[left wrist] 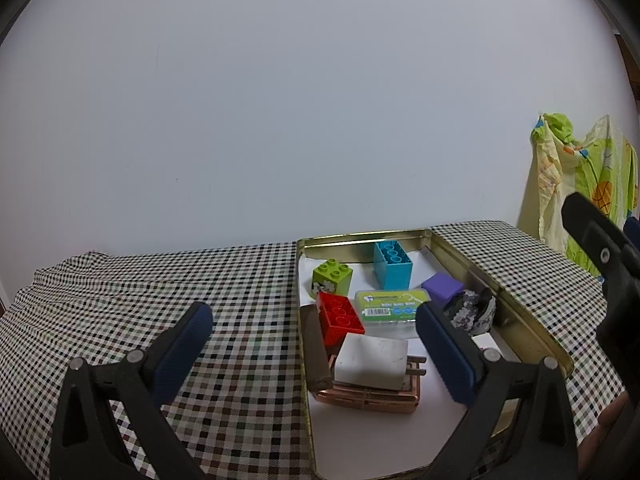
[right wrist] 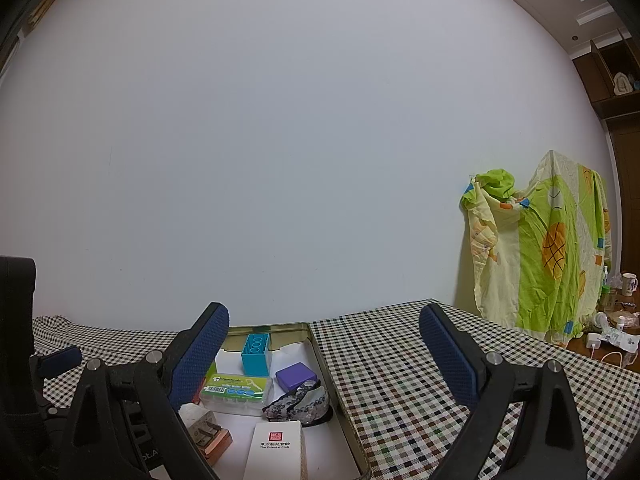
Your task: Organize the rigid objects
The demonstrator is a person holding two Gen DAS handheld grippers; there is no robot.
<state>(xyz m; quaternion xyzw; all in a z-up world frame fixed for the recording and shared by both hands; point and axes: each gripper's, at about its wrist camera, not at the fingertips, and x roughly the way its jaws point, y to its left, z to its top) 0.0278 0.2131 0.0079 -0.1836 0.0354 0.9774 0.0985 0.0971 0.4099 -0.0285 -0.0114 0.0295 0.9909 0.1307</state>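
Observation:
A gold metal tin (left wrist: 516, 308) lies on the checked cloth and holds a green brick (left wrist: 331, 276), a blue brick (left wrist: 393, 263), a red brick (left wrist: 339, 316), a purple box (left wrist: 442, 287), a floss-pick box (left wrist: 390, 309), a white plug (left wrist: 370, 362) on a copper case (left wrist: 368, 398), a brown bar (left wrist: 315, 350) and a patterned pouch (left wrist: 472, 312). My left gripper (left wrist: 316, 344) is open and empty above the tin's left wall. My right gripper (right wrist: 324, 344) is open and empty above the tin (right wrist: 340, 400). A white card box (right wrist: 274, 454) stands near it.
The checked tablecloth (left wrist: 180, 280) covers the table to both sides of the tin. A yellow-green sheet (right wrist: 548, 248) hangs at the right beyond the table. A side surface with a mug (right wrist: 628, 283) and clutter sits at the far right. A plain wall stands behind.

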